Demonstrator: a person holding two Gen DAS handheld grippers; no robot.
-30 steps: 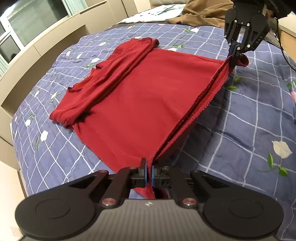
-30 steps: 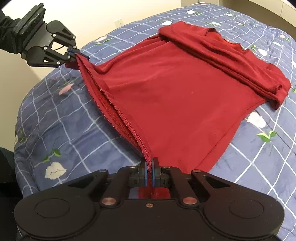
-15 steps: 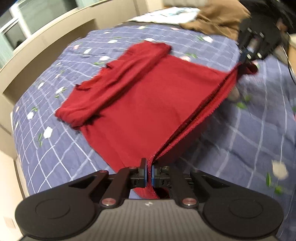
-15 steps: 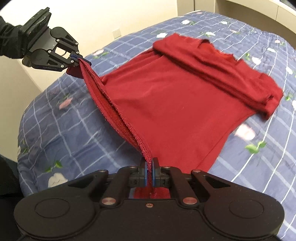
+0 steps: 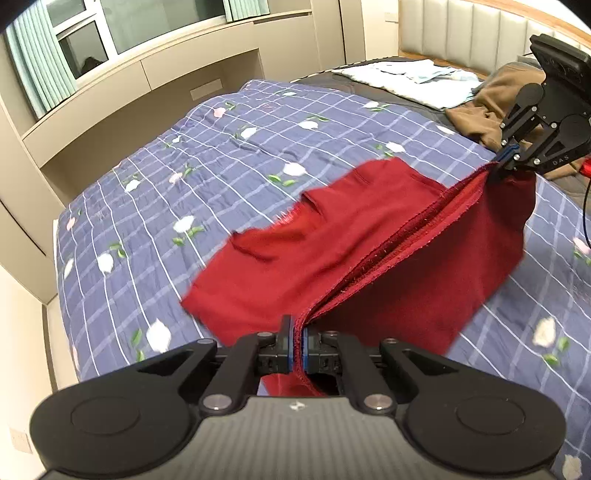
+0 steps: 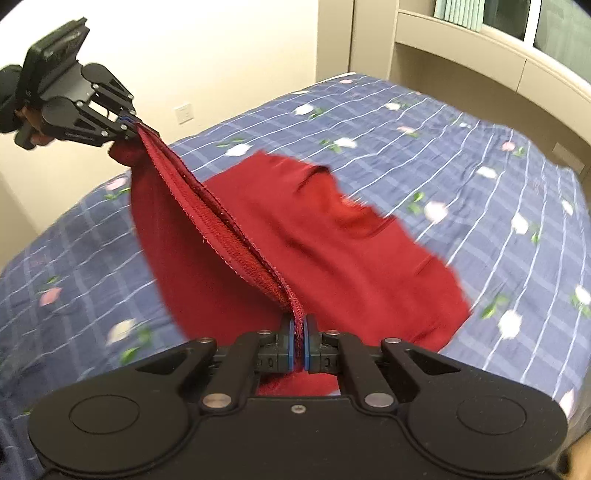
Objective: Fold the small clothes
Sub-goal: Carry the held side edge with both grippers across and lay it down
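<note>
A red garment (image 5: pixel 332 251) hangs in the air above the blue checked bedspread (image 5: pixel 192 177), its hem stretched taut between my two grippers. My left gripper (image 5: pixel 295 343) is shut on one corner of the hem. My right gripper (image 5: pixel 508 157) is shut on the other corner at the upper right. In the right wrist view the right gripper (image 6: pixel 298 343) pinches the hem, the left gripper (image 6: pixel 127 123) holds the far end at upper left, and the garment (image 6: pixel 351 251) droops below with its lower part trailing on the bed.
A brown garment (image 5: pixel 491 110) and pale folded cloth (image 5: pixel 406 77) lie at the head of the bed. A padded headboard (image 5: pixel 461 33) stands behind. Beige cabinets (image 5: pixel 110 85) line the far side under a window. A wall (image 6: pixel 203 55) stands past the bed's foot.
Both grippers have risen and lifted the hem high. The garment has come up off the bedspread and swings, with its folded sleeve side now hanging beneath.
</note>
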